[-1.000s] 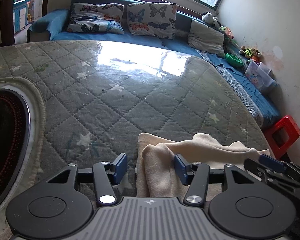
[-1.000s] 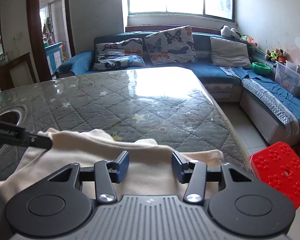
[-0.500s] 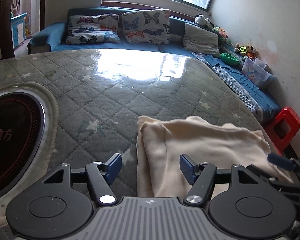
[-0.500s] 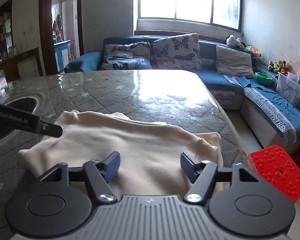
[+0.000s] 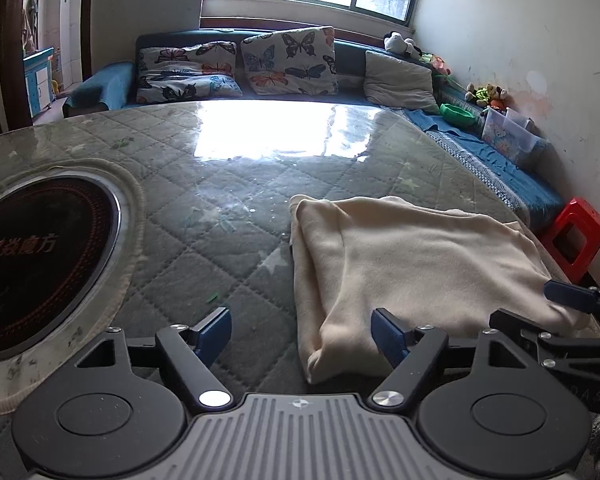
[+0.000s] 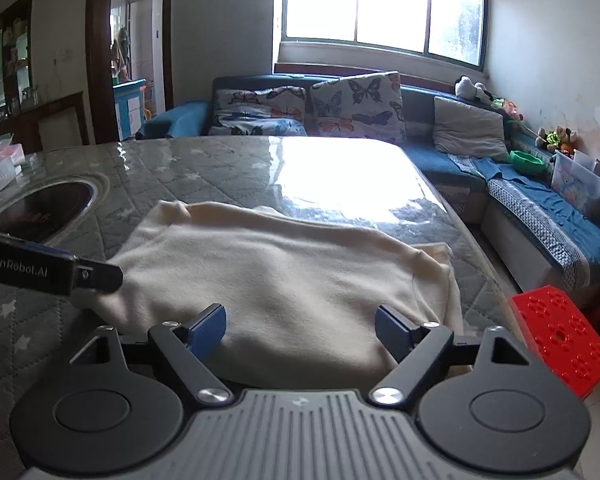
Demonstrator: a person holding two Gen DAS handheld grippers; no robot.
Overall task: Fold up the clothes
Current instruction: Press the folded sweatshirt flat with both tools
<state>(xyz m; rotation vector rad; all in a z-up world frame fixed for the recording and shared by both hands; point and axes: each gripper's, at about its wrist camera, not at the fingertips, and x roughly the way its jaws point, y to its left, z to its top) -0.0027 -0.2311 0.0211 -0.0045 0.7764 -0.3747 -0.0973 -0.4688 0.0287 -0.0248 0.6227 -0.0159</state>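
Note:
A cream garment point(image 5: 412, 256) lies folded flat on the quilted green table cover point(image 5: 204, 208), near the table's right end. My left gripper point(image 5: 302, 330) hovers at the garment's near left corner; its jaws are opening, and no pad touches the cloth. In the right wrist view the same garment point(image 6: 284, 276) spreads out ahead. My right gripper point(image 6: 300, 330) sits over its near edge, jaws opening, pads off the cloth. The left gripper's finger point(image 6: 52, 270) pokes in from the left there, and the right gripper's blue-tipped finger point(image 5: 570, 296) shows at the left view's right edge.
A round black induction plate point(image 5: 40, 256) is set into the table at the left. A tissue box point(image 6: 0, 170) stands at the far left end. A blue corner sofa point(image 6: 540, 216) with butterfly cushions wraps the far side and the right. A red stool point(image 6: 556, 334) stands by the table's right edge.
Both grippers have pulled back toward the near edge and spread their jaws wider. The left let go of the fold between its pads. The bunched garment now lies flat and smooth.

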